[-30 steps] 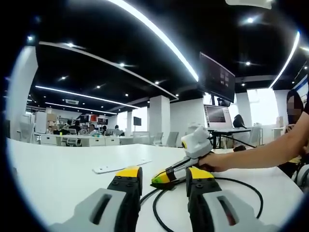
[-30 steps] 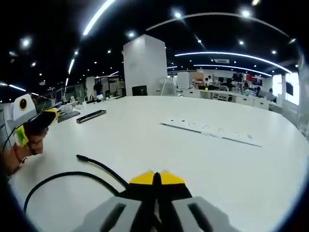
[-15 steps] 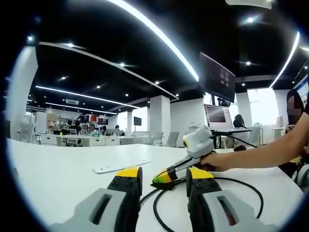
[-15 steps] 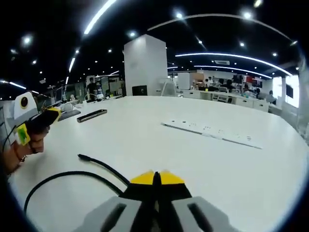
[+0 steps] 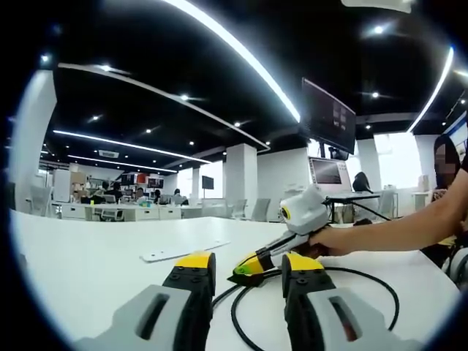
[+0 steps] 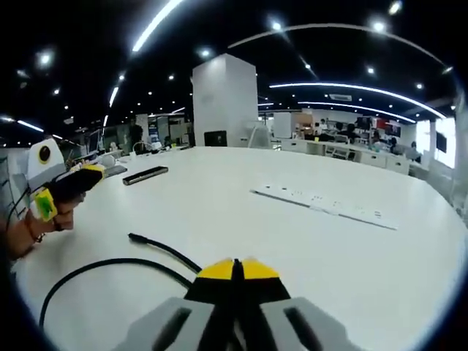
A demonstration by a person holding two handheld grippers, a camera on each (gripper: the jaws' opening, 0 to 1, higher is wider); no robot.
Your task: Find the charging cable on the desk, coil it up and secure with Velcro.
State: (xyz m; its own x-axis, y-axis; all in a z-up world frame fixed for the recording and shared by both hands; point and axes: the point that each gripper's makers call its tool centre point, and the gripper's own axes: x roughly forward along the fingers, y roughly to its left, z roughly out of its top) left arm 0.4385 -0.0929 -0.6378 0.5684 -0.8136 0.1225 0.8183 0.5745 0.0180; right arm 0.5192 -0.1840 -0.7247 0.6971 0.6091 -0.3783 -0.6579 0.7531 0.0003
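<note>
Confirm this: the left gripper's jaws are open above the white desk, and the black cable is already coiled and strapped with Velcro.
Wrong on the cable. The black cable still lies loose on the white desk, its plug end free, no strap on it, as the right gripper view shows. The left gripper does have its jaws open.

— Where are we? Open-plan office, by the look of it: dark ceiling with long strip lights (image 5: 241, 58) and spotlights.

— And rows of desks (image 5: 124, 210) far back, people seated there, white pillars (image 6: 224, 102) between them.

— There's a monitor (image 5: 329, 117) hung high, another screen (image 5: 327, 175) on a stand, and a broad white tabletop (image 6: 219, 197) up front.
</note>
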